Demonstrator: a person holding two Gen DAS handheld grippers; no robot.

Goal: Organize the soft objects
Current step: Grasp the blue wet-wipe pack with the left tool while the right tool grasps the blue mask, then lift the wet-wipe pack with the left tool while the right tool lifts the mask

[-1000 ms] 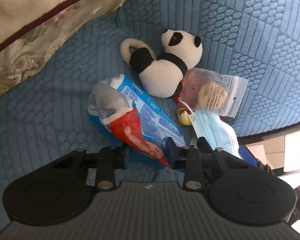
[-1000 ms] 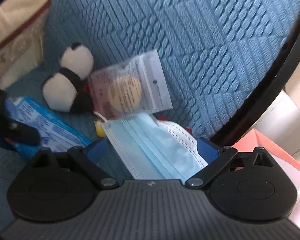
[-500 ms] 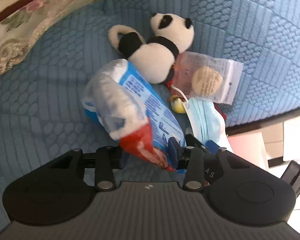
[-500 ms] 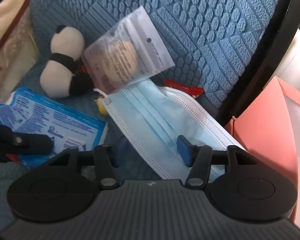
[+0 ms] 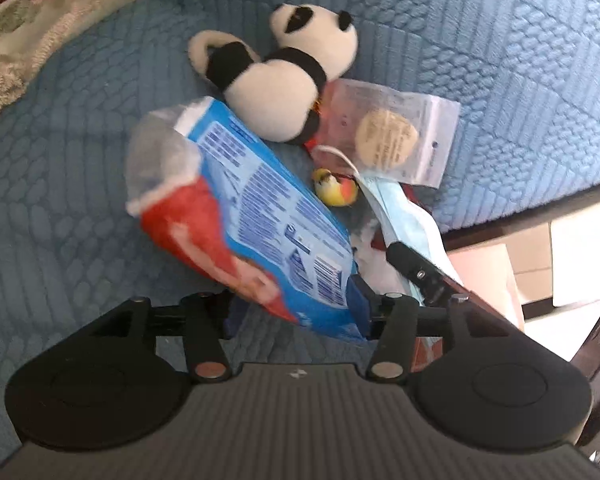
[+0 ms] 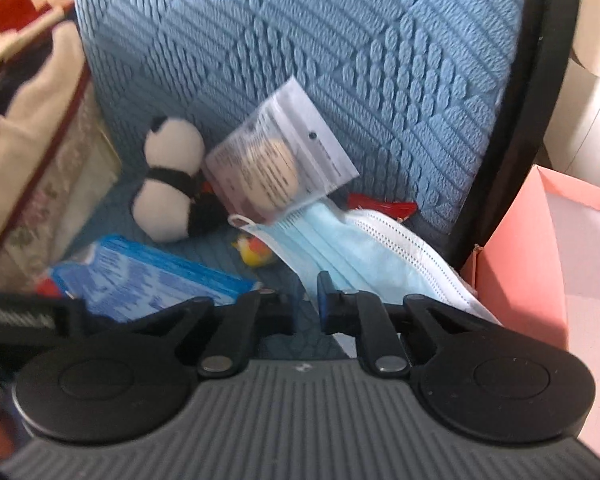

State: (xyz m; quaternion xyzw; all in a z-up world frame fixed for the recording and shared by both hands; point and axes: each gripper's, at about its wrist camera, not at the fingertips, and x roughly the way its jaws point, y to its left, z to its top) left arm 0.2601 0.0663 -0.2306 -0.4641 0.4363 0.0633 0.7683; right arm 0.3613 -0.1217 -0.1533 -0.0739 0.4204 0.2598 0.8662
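My left gripper (image 5: 296, 312) is shut on a blue, white and red wipes packet (image 5: 260, 216) and holds it up off the blue sofa seat. The packet also shows in the right wrist view (image 6: 148, 280). My right gripper (image 6: 306, 308) is shut on the lower edge of a light blue face mask (image 6: 364, 252), which also shows in the left wrist view (image 5: 404, 208). A panda plush (image 5: 284, 80) lies behind the packet. A clear bag with a round puff (image 5: 388, 132) leans beside the panda, on top of the mask (image 6: 280, 172).
A small yellow-orange toy (image 5: 336, 192) lies between packet and mask. A red wrapper (image 6: 380, 204) sits behind the mask. A floral cushion (image 5: 40, 28) is at far left. A pink box (image 6: 532, 248) stands off the sofa's right edge (image 6: 512, 120).
My left gripper has lifted the wipes packet higher and pulled back. My right gripper has closed from open onto the mask's edge and moved in.
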